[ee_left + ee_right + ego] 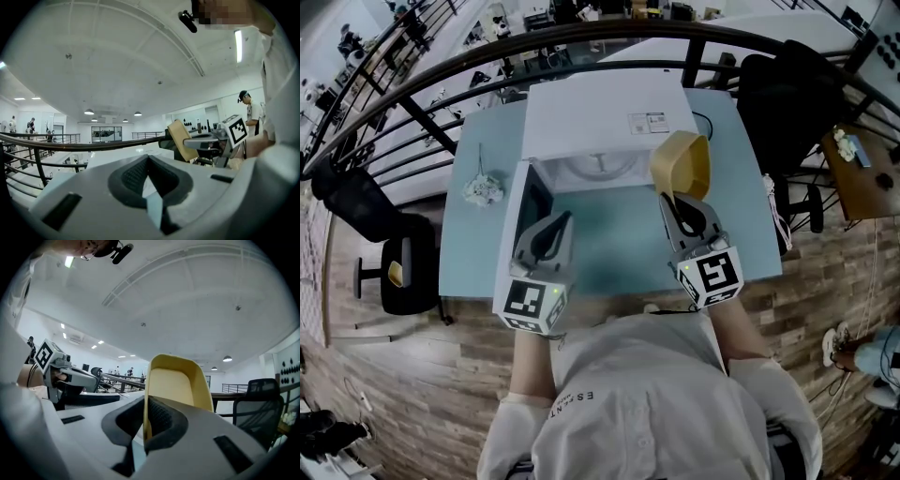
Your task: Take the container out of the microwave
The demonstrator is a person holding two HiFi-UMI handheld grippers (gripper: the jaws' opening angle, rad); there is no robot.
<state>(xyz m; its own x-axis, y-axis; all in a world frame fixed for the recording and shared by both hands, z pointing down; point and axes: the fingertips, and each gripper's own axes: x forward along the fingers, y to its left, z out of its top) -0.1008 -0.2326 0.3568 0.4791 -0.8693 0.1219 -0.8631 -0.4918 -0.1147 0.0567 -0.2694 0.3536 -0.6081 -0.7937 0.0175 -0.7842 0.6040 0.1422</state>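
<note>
The white microwave (pixel 600 117) stands on the light blue table (pixel 619 253) with its door (pixel 528 202) swung open to the left and its cavity showing. My right gripper (pixel 675 197) is shut on the rim of the yellow container (pixel 682 164), holding it tilted in the air in front of the microwave's right side. In the right gripper view the container (pixel 176 383) rises between the pads. My left gripper (pixel 553 220) hovers by the open door, shut with nothing in it (pixel 148 158). The left gripper view shows the container (pixel 180 138) off to the right.
A small white bunch of flowers (pixel 483 187) lies on the table left of the microwave. A black office chair (pixel 403 262) stands off the table's left edge and another (pixel 787 84) behind its right corner. A dark curved railing (pixel 581 37) runs behind the table.
</note>
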